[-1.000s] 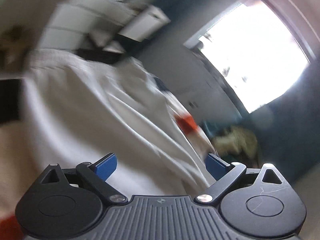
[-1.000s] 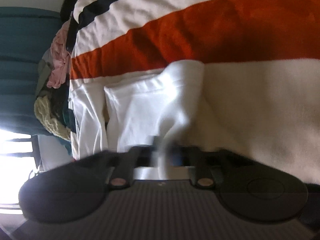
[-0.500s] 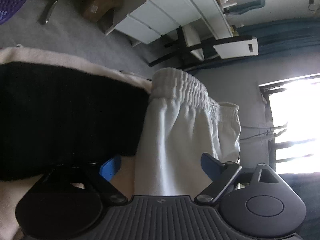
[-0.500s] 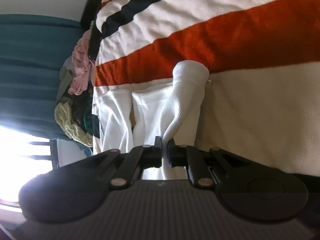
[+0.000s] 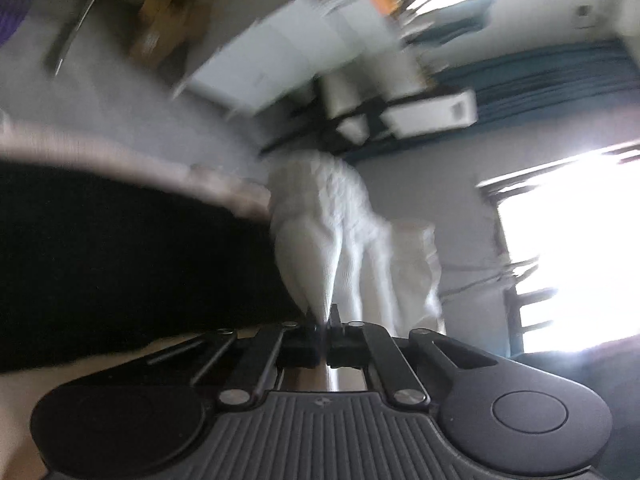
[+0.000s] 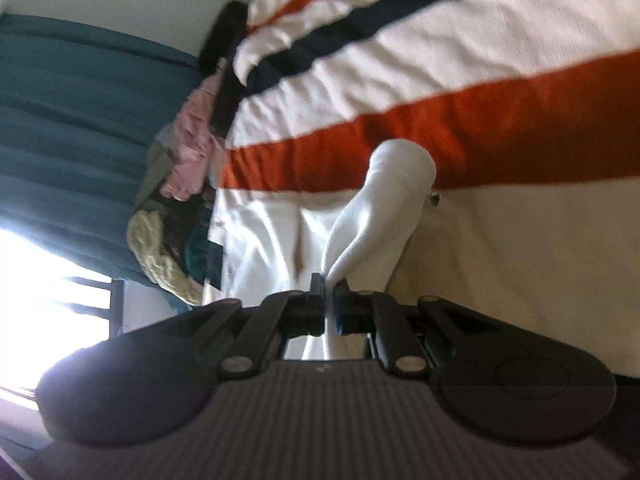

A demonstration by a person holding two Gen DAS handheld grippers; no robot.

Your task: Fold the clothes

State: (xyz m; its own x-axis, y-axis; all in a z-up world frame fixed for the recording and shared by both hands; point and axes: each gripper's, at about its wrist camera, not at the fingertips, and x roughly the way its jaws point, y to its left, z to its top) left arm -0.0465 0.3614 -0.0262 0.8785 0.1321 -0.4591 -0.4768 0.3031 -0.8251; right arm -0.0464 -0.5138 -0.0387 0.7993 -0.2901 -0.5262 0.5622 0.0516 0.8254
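Pinching white fabric, both tools angle downward over the bed. Left tool: jaws have just been closing and now press together on a gathered fold of the white sweatpants, near the ribbed waistband. Right tool: jaws pressed together on another fold of the same garment, which rises in a rounded hump to the pads.

Sweatpants: white, soft, creased; rest of the cloth lies flat on the striped blanket, along the bed's edge.

Left view only: black stripe of blanket, white drawers, bright window, all blurred. Right view only: orange and navy stripes, teal curtain, pile of clothes beyond the bed's edge.
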